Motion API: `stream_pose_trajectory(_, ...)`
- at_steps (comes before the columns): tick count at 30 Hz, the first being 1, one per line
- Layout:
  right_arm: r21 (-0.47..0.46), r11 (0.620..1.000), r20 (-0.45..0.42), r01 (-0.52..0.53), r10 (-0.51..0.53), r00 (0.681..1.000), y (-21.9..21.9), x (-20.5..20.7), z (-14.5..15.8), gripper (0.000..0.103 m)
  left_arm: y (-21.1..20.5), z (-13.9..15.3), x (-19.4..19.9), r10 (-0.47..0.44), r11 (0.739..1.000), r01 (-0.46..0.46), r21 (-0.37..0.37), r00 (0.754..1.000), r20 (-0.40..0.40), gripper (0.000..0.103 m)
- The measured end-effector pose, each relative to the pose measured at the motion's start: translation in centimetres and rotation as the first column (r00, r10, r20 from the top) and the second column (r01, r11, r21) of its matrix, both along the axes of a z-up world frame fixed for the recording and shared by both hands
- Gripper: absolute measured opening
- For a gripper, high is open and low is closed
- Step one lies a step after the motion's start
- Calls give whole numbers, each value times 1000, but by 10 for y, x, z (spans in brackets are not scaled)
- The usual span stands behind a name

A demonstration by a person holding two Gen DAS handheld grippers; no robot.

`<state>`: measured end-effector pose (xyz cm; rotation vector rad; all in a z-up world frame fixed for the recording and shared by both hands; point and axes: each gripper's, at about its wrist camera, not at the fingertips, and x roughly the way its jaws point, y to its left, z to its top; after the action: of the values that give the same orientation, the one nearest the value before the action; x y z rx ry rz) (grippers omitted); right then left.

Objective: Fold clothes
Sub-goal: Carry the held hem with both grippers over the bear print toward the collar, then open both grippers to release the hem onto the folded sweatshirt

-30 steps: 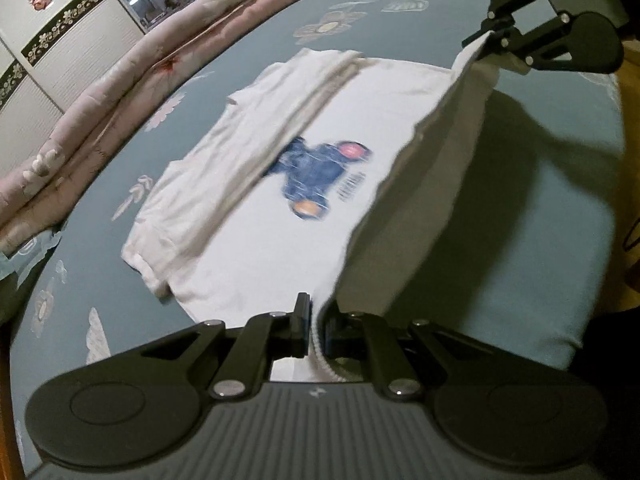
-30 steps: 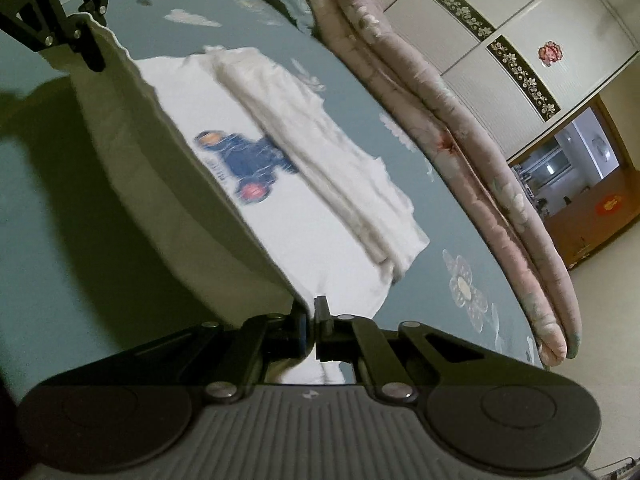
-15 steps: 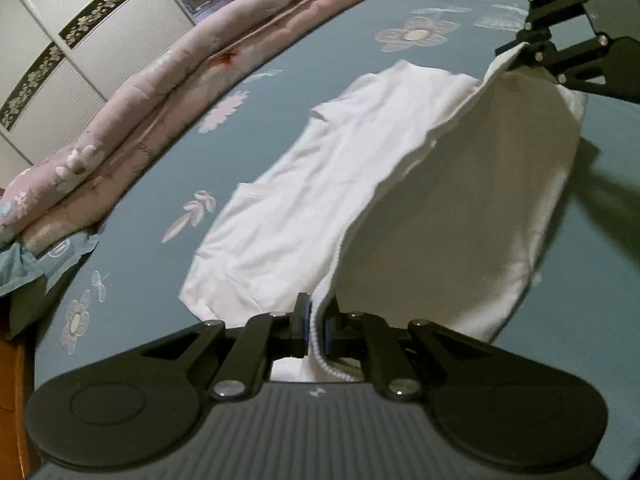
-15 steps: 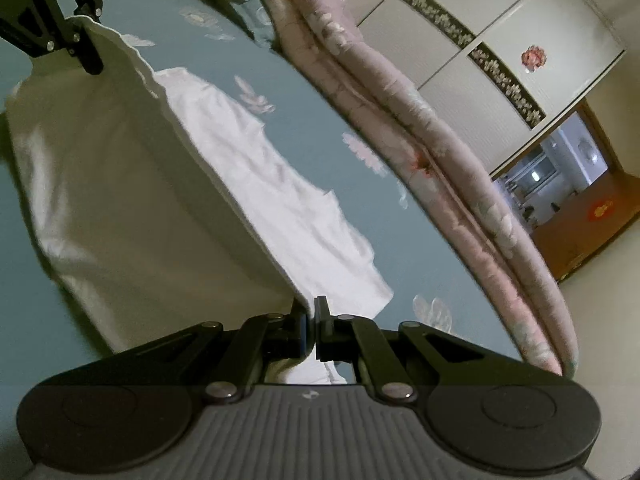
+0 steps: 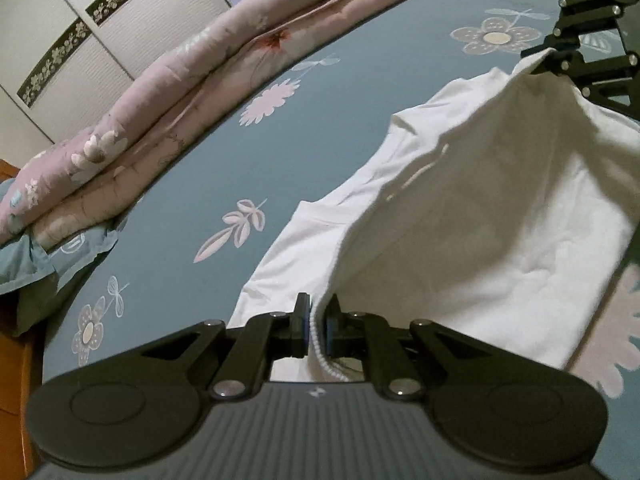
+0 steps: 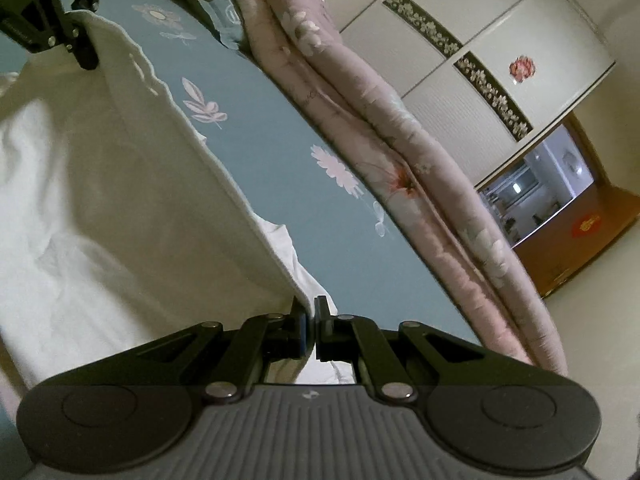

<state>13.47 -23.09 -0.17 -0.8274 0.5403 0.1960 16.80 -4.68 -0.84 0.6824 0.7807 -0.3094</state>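
A white T-shirt [image 5: 472, 216] lies on the blue flowered bedsheet [image 5: 248, 152], one side lifted and carried over the rest of it. My left gripper [image 5: 318, 324] is shut on the shirt's ribbed edge. My right gripper [image 6: 311, 322] is shut on another point of the same edge of the white T-shirt [image 6: 100, 200]. In the left wrist view the right gripper [image 5: 538, 66] shows at the upper right, pinching the cloth; in the right wrist view the left gripper [image 6: 86, 54] shows at the upper left, doing likewise. The edge hangs stretched between them. The shirt's printed front is hidden under the fold.
A rolled pink floral quilt [image 5: 168, 92] runs along the far side of the bed, with a blue pillow [image 5: 36, 260] at its end. White wardrobe doors [image 6: 480, 44] stand behind. An open doorway [image 6: 540, 196] shows another room.
Both grippers have carried the lifted side of the shirt across toward the quilt. The blue print on the shirt's front, visible a second ago, is now covered by the fold.
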Motion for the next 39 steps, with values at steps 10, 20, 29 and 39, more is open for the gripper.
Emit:
stream_pose_trajectory(10, 10, 1000, -16, 13, -13, 1000, 4, 49, -8, 5, 6, -12, 52, 62, 998, -64, -22, 996, -58, 7)
stream_pose_trajectory(20, 3, 1000, -99, 15, -15, 995, 5, 86, -28, 5, 7, -38, 84, 122, 991, -127, -35, 983, -136, 8)
stream_pose_trajectory(29, 36, 999, -124, 26, -21, 992, 1, 96, -42, 43, 13, -44, 90, 182, 977, -196, -80, 971, -152, 27)
stream_pose_trajectory(39, 221, 974, -157, 56, -21, 987, -33, 102, -13, 56, 37, -8, 90, 217, 928, -250, -277, 965, -144, 41)
